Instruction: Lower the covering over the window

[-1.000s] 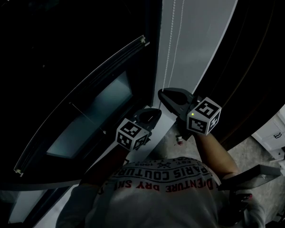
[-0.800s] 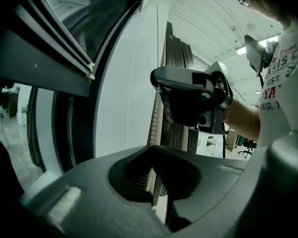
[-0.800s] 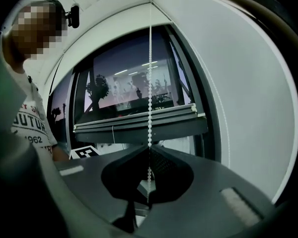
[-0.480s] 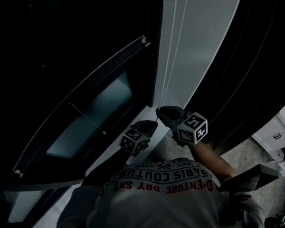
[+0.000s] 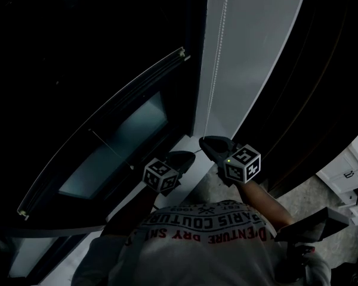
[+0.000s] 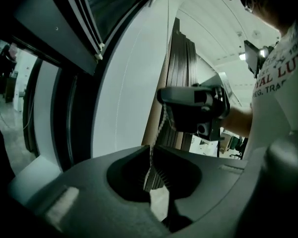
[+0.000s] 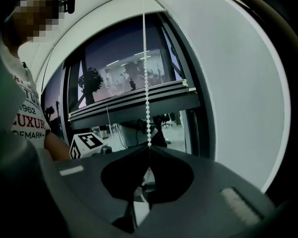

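A white bead chain [image 5: 217,64] hangs down the pale wall strip beside the dark window. The roller blind's bottom rail [image 5: 110,119] crosses the glass partway down. My right gripper [image 5: 206,143] is shut on the chain [image 7: 146,83], whose beads run straight into its closed tips [image 7: 149,150]. My left gripper [image 5: 188,157] sits just beside and below it. Its jaws [image 6: 151,151] are opening, with the chain [image 6: 161,118] still threaded through the narrow gap between them. The right gripper [image 6: 193,109] shows just beyond it in the left gripper view.
The dark window frame [image 5: 194,52] stands left of the chain and a dark panel [image 5: 322,70] to its right. White furniture [image 5: 349,165] stands on the floor at the right. The person's printed shirt [image 5: 203,225] fills the lower middle.
Both grippers have come down along the chain towards the person. The two chain strands seen earlier now look like one line. The blind's rail looks unmoved.
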Demonstrator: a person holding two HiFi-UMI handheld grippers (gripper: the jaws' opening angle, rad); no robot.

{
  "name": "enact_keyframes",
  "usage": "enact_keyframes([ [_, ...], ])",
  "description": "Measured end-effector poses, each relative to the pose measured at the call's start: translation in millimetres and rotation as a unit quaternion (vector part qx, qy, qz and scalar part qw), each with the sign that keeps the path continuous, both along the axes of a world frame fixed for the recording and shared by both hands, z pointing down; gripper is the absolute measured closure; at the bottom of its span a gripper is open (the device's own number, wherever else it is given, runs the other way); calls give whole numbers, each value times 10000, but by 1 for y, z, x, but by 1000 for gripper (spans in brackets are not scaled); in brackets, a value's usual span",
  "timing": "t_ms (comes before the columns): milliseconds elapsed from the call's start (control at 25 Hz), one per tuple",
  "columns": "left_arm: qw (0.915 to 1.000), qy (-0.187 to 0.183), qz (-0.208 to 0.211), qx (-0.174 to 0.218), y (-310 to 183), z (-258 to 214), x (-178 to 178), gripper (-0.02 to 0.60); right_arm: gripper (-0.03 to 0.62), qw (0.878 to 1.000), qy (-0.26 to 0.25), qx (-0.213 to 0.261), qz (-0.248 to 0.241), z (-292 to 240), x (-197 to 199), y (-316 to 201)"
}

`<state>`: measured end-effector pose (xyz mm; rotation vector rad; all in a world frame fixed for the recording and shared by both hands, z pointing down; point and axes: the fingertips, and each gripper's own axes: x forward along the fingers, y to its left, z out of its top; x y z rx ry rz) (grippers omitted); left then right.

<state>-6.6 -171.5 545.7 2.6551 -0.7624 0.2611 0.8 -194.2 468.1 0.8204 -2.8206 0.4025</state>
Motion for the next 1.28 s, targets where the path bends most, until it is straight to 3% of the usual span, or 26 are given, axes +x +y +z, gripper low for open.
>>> enact_keyframes([
  [160, 9976, 513, -260, 393, -22, -57, -21, 557, 585, 10000, 7, -17, 30, 1, 4, 1],
  [240, 9952, 699, -195, 652, -31, -96, -23, 557, 585, 10000, -13, -17, 11, 1, 3, 3],
  [320, 9929, 742, 23, 927, -35, -133, -15, 499, 585, 10000, -16, -17, -7, 0, 2, 4],
  [480, 9868, 711, 299, 1424, -41, -190, -1, 499, 585, 10000, -9, -43, 26, 1, 4, 4],
  [640, 9820, 830, 468, 1632, -43, -232, 9, 499, 585, 10000, -16, -47, 67, 2, 7, 2],
  [1120, 9752, 848, 559, 1969, -52, -274, 33, 503, 586, 9999, -99, -37, 44, 1, 5, 6],
  [1160, 9749, 871, 557, 1971, -51, -274, 34, 518, 585, 9999, -100, -27, 51, 1, 6, 7],
  [1200, 9752, 882, 525, 1962, -50, -274, 34, 573, 586, 9999, -98, -18, 57, 1, 6, 7],
  [1280, 9765, 881, 417, 1921, -51, -273, 31, 574, 586, 9999, -99, -11, 54, 1, 5, 8],
])
